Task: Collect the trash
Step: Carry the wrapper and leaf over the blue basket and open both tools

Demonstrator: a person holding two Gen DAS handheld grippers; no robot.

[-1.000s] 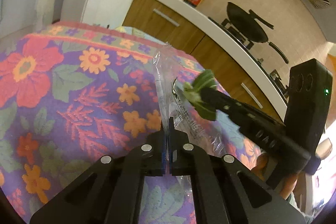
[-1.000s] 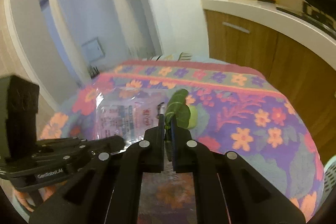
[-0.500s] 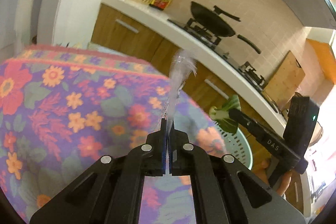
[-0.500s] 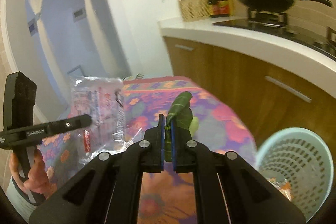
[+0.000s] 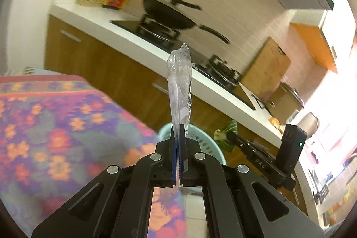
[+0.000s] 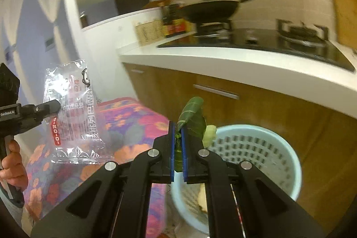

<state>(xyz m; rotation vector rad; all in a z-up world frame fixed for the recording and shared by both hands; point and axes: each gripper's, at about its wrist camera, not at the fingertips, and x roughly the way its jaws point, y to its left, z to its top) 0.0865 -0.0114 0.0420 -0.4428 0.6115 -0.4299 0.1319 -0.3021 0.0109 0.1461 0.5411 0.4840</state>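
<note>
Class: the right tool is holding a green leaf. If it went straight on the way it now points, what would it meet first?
Probably the pale blue basket. The right tool, shut on the green leaf, points at its near rim and perforated inner wall. Depth is unclear, so it might pass just over the rim.

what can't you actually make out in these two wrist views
- Contents of the pale blue perforated plastic basket: in the right wrist view the right gripper and its green leafy vegetable scrap cover most of the inside.
- Print on the clear plastic food wrapper: edge-on in the left wrist view, in the left gripper.
- Labels on the dark sauce bottles: blurred, too small.
</note>
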